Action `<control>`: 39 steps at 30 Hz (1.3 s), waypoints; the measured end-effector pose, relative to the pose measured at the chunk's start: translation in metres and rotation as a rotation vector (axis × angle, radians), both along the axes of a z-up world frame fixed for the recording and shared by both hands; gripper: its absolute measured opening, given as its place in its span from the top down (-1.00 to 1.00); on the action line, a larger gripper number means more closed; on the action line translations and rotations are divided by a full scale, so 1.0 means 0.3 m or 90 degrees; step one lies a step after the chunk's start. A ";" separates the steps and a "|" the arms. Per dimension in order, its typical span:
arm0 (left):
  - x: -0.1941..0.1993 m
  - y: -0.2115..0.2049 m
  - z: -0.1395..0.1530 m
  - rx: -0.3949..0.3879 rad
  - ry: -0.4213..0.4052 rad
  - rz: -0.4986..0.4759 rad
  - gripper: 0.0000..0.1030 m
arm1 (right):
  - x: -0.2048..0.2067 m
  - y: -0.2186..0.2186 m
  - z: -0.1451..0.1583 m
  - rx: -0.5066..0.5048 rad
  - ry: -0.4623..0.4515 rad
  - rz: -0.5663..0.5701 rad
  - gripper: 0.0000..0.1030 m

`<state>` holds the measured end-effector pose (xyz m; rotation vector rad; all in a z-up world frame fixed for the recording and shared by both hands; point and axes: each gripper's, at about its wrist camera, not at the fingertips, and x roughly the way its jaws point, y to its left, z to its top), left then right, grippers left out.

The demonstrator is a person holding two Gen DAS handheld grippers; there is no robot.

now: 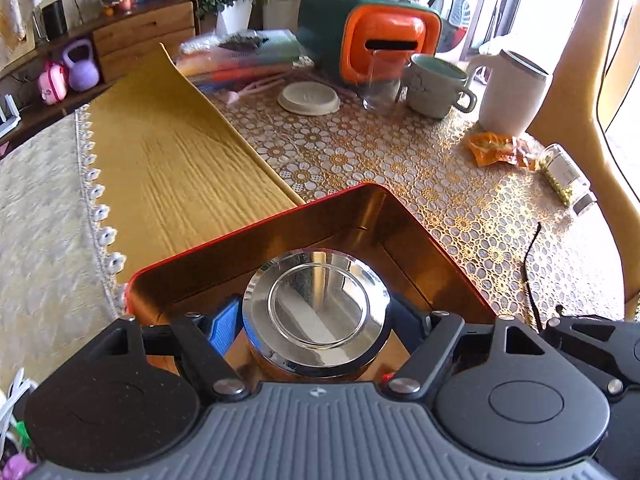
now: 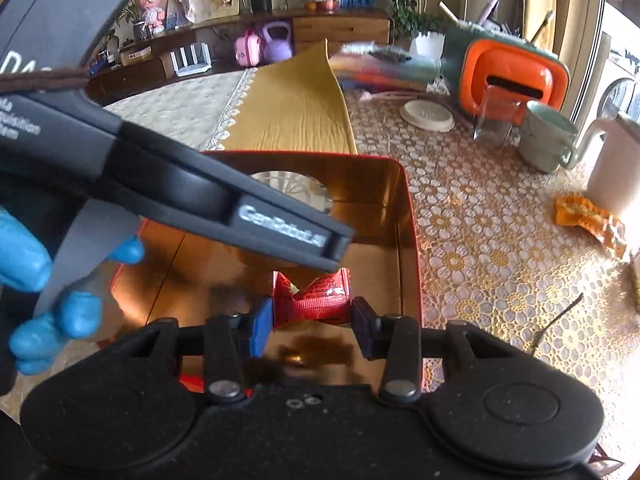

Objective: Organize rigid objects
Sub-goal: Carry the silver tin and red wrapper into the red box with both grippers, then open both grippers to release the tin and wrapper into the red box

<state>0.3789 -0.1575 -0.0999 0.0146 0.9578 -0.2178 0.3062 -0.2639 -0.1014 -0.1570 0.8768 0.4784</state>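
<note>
In the left wrist view my left gripper [image 1: 316, 332] is shut on a glass jar with a shiny chrome lid [image 1: 316, 304]. The jar hangs inside an open red tin with a golden interior [image 1: 420, 248]. In the right wrist view my right gripper [image 2: 312, 320] is shut on a crumpled red packet [image 2: 316, 298], low over the same tin [image 2: 372, 188]. The left gripper's black body [image 2: 200, 200] crosses that view above the packet, held by a blue-gloved hand [image 2: 32, 264]. Behind it only part of the jar's lid [image 2: 296, 186] shows.
The tin sits at the corner of a lace-covered table [image 1: 400, 152] beside a yellow cloth [image 1: 168, 152]. Farther back stand a white dish [image 1: 309, 98], a glass [image 1: 380, 92], a mug [image 1: 434, 84], a white pitcher [image 1: 510, 92] and an orange-fronted box [image 1: 384, 40]. An orange wrapper [image 1: 496, 148] and a small jar [image 1: 566, 178] lie at the right.
</note>
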 end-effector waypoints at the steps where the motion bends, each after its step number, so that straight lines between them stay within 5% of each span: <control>1: 0.013 -0.004 -0.007 -0.002 0.003 0.001 -0.51 | 0.006 0.002 -0.005 -0.002 0.003 0.002 0.20; 20: 0.105 -0.037 -0.095 0.000 0.046 -0.006 -0.52 | 0.034 0.058 -0.046 -0.058 0.001 0.030 0.15; 39: 0.050 -0.003 -0.017 -0.004 0.022 -0.005 -0.51 | -0.013 0.042 0.006 -0.047 -0.020 -0.004 -0.08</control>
